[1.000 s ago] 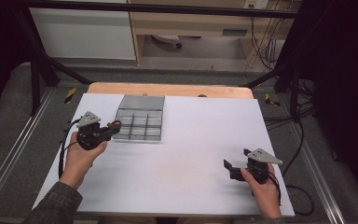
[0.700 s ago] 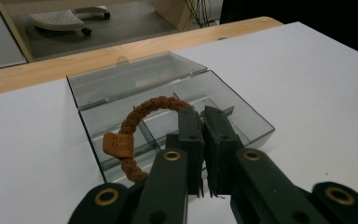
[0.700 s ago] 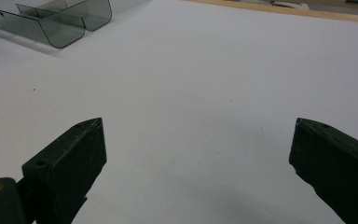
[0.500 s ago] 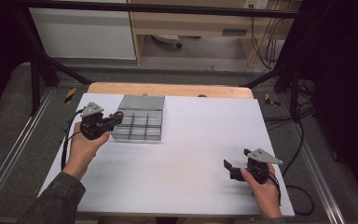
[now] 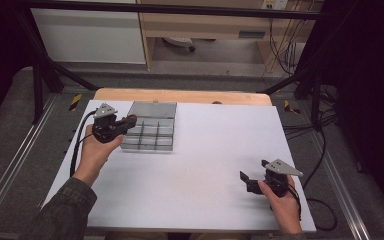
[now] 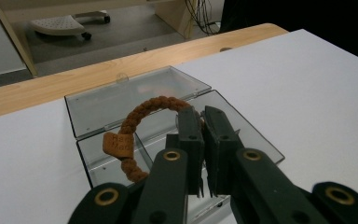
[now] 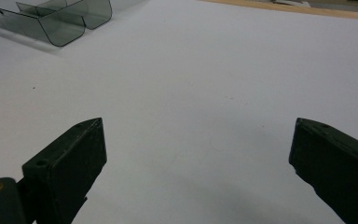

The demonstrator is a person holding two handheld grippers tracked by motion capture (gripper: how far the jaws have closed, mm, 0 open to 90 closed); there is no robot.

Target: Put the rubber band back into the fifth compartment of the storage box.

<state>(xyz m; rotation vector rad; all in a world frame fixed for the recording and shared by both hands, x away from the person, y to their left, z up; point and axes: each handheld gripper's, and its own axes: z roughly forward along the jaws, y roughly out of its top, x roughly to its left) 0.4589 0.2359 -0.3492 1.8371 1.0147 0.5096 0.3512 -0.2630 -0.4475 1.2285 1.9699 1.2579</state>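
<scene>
Two grippers in play. My left gripper (image 6: 204, 122) has its jaws clamped tight on a brown braided bracelet (image 6: 137, 122), whose loop arcs up and off to the jaws' left with a small tan tag (image 6: 119, 143) hanging from it. Directly under and beyond those jaws sits the clear compartment box (image 6: 249, 135), lid (image 6: 121, 95) laid flat open behind it. From above, the left gripper (image 5: 125, 123) hangs over the box's near-left corner. My right gripper (image 5: 250, 177) hovers with jaws spread wide, nothing between them, white table (image 7: 205, 84) below, well apart from the box.
</scene>
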